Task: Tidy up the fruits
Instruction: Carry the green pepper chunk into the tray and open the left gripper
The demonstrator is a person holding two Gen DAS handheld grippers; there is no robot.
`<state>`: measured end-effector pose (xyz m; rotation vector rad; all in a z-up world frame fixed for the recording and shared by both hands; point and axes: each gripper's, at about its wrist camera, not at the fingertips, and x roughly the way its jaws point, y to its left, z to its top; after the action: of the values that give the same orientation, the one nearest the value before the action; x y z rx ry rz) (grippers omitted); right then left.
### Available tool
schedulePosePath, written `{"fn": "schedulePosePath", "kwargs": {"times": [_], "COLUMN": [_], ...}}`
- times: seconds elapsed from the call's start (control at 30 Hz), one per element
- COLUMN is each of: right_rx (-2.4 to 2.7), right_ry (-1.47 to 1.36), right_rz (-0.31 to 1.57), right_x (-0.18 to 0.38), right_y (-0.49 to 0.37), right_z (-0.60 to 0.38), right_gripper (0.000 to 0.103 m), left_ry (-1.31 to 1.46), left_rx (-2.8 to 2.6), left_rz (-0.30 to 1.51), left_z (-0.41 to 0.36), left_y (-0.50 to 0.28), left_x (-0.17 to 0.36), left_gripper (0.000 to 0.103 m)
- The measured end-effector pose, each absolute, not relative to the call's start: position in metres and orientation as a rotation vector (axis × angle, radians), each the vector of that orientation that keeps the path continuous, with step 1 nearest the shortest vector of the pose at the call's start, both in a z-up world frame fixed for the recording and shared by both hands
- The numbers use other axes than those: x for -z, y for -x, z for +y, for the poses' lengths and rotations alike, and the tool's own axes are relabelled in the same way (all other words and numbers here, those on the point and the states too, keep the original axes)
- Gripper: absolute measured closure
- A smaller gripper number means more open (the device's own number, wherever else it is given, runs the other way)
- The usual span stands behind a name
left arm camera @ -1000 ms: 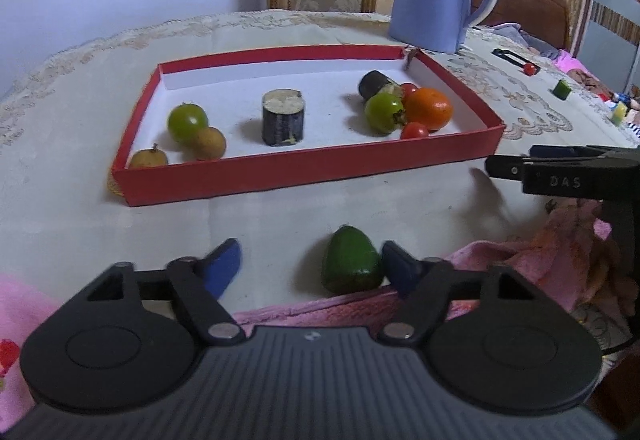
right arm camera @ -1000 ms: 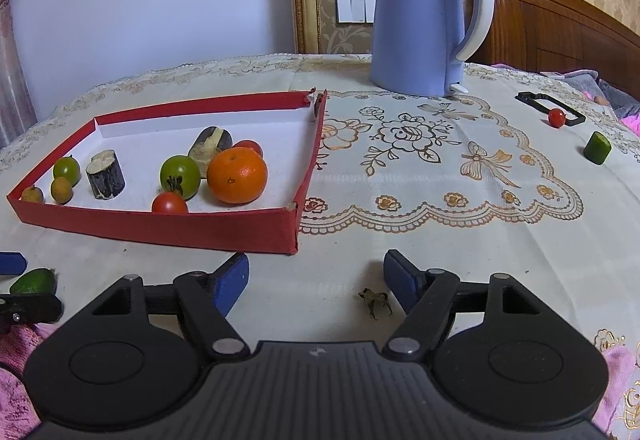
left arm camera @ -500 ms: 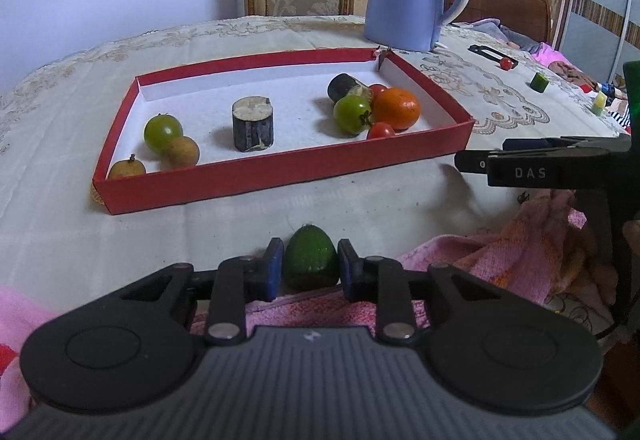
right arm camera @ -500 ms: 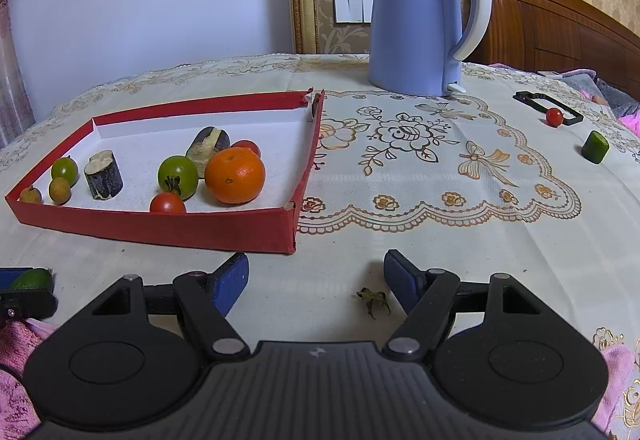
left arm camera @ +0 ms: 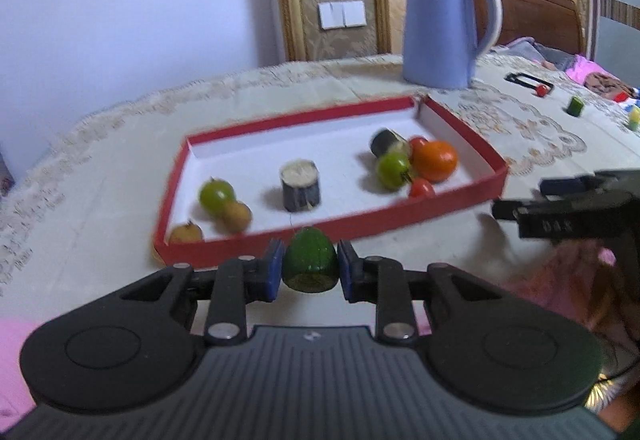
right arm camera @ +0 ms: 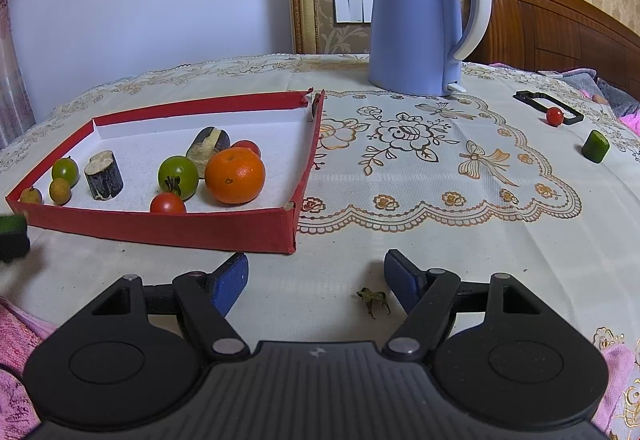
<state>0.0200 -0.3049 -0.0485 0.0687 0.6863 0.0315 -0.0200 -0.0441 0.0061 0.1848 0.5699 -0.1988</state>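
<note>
- The left gripper [left arm camera: 309, 272] pinches a green fruit piece [left arm camera: 310, 260] between its blue pads [left arm camera: 273, 271], cut face toward the camera and tapered end pointing at the tray. The piece appears clear of the table, just short of the red tray [left arm camera: 460, 199], its tip overlapping the near wall in the left wrist view.
- The right gripper [right arm camera: 315, 282] is spread wide with nothing between its pads, low over the tablecloth [right arm camera: 440, 240] near the tray's right corner; a dried green stem scrap [right arm camera: 373, 300] lies just inside its right finger.
- Inside the tray sit an orange [left arm camera: 435, 160], a green tomato [left arm camera: 393, 169], a red cherry tomato [left arm camera: 421, 188], two dark cut stubs [left arm camera: 300, 189], another green fruit [left arm camera: 216, 195] and two small tan fruits [left arm camera: 237, 215].
- To carry out the placing well, I judge the piece should be lifted enough to clear the near wall, then carried to the bare white floor between the upright stub and the green tomato.
- Lower it until it rests before opening the pads; the rounded side could roll, so setting it on the flat cut face looks safest.
- Still out on the cloth far to the right are a red cherry tomato [right arm camera: 555, 116] and a green chunk [right arm camera: 595, 146], so more remains to gather.
</note>
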Motion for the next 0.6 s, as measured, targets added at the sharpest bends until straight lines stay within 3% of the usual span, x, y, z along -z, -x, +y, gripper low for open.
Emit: {"fn": "schedulePosePath", "kwargs": {"times": [0.6], "right_rx": [-0.035], "right_ry": [-0.074], "right_rz": [0.687], "right_x": [0.049], "right_y": [-0.02], "right_z": [-0.304], "right_gripper": [0.027], "left_ry": [-0.17], "left_rx": [0.024], "left_rz": [0.46], "left_z": [-0.028], "left_y": [-0.049], "left_x": [-0.018], "left_gripper": [0.077]}}
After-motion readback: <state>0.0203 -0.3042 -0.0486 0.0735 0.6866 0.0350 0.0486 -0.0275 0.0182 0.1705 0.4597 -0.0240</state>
